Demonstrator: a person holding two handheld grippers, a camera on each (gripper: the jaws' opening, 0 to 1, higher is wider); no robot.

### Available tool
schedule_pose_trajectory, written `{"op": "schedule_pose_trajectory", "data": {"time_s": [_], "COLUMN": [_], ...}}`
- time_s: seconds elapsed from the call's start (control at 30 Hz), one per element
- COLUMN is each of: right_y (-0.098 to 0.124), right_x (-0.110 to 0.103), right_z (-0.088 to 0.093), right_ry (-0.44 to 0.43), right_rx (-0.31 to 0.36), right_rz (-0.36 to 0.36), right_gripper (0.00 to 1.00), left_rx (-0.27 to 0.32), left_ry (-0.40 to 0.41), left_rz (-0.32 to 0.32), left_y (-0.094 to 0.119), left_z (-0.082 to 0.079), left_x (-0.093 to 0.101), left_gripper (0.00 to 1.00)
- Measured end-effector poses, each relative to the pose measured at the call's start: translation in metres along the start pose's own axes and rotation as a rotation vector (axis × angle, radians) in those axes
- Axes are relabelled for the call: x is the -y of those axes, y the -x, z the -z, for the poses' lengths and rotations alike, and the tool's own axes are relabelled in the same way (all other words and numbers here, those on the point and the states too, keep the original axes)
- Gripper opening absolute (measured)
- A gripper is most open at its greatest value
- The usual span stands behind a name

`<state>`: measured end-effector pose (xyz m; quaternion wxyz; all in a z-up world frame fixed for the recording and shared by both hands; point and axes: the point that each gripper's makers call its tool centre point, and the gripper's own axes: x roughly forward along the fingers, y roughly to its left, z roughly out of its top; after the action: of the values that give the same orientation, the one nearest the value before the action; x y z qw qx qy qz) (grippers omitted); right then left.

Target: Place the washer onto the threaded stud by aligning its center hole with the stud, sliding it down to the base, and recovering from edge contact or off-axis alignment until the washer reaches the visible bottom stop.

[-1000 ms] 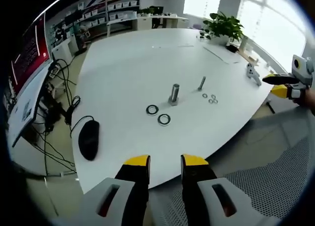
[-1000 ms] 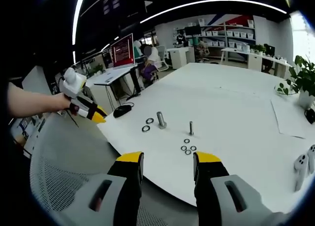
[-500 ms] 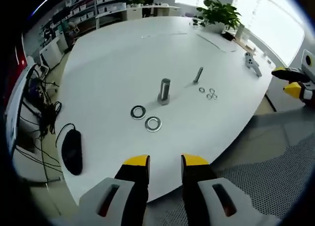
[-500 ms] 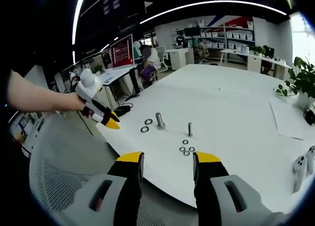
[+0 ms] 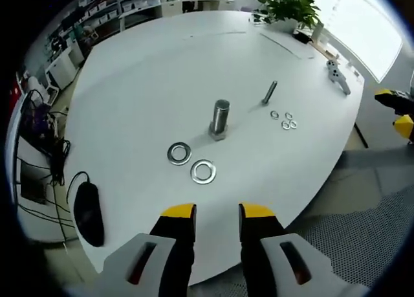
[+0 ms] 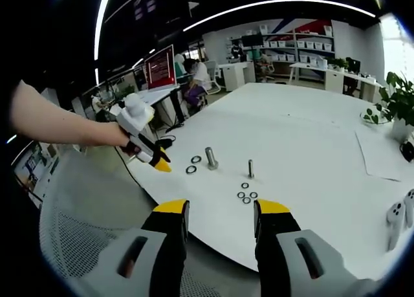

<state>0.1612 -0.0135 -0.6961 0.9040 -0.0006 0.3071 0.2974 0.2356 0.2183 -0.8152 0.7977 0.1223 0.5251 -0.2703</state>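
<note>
Both views face the white table [image 5: 162,70] from opposite edges, sharing the stud [image 6: 211,158].

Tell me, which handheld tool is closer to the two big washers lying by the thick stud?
The left tool. Its yellow tips hang at the table edge just beside the two big washers. The right tool is farther back, off the table's near edge.

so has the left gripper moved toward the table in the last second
Yes. In the right gripper view the left gripper has come in from beside the chair to the table edge, much nearer the two large washers.
</note>
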Motion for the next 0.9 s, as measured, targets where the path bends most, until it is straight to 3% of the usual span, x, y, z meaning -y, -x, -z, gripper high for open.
{"op": "schedule_pose_trajectory", "data": {"time_s": [0.6, 0.7, 0.9], "right_y": [0.0, 0.0, 0.0], "right_x": [0.002, 0.002, 0.003], "right_z": [0.002, 0.002, 0.001], "right_ry": [0.002, 0.0, -0.001], "right_rx": [-0.006, -0.005, -0.003], "right_rz": [0.007, 0.008, 0.009], "right_gripper": [0.42, 0.42, 0.42], "left_rx": [-0.053, -0.093, -0.083], "left_ry": [-0.003, -0.104, -0.061], "left_rz": [-0.008, -0.03, -0.013], "left_y": [-0.03, -0.033, -0.035], "left_z": [-0.008, -0.006, -0.014], "left_x": [-0.008, -0.01, -0.004], "left_gripper": [0.25, 0.25, 0.25]}}
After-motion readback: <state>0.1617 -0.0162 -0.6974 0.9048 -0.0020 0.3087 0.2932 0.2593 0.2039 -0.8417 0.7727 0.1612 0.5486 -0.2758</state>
